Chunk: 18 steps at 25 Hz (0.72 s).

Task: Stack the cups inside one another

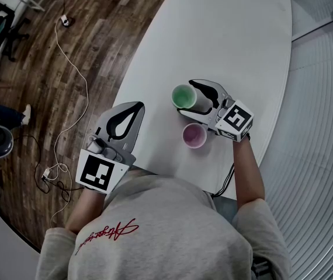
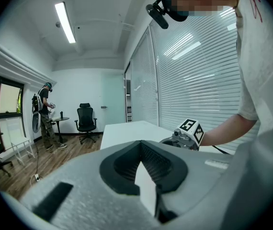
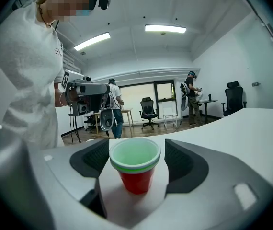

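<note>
Head view, desk (image 1: 236, 34): white, carries my cups.
Head view, green cup (image 1: 181, 95): upright between the jaws of my right hand-held gripper (image 1: 190, 98).
Head view, pink cup (image 1: 194, 136): upright, just beside the green cup, on my side of it.
Head view, left hand-held gripper (image 1: 136, 107): at the desk's edge, apart from the cups.
Left gripper view, left hand-held gripper (image 2: 141, 146): jaw tips together, nothing between them.
Right gripper view, green cup (image 3: 134, 155): nested in a red cup (image 3: 137, 180); my jaws are spread wide, one on each side, not touching it.
</note>
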Motion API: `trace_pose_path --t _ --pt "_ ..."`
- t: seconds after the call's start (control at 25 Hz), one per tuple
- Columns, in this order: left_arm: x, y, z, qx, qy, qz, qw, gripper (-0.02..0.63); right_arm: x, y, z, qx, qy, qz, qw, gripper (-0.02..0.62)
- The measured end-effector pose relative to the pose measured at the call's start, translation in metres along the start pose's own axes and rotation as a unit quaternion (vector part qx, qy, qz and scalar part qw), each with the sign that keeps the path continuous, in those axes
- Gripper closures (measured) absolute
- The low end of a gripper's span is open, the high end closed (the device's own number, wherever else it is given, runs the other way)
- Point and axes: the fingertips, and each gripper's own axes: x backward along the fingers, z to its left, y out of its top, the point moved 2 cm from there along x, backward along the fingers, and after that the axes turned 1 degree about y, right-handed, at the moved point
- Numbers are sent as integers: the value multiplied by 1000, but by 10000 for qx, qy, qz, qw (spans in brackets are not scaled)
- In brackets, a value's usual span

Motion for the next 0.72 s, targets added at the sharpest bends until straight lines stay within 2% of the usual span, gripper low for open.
trace_pose_path --t 0.72 --pt "-3 -2 -4 -41 -44 -29 10000 612 11 6 -3 15 -162 -205 9997 232"
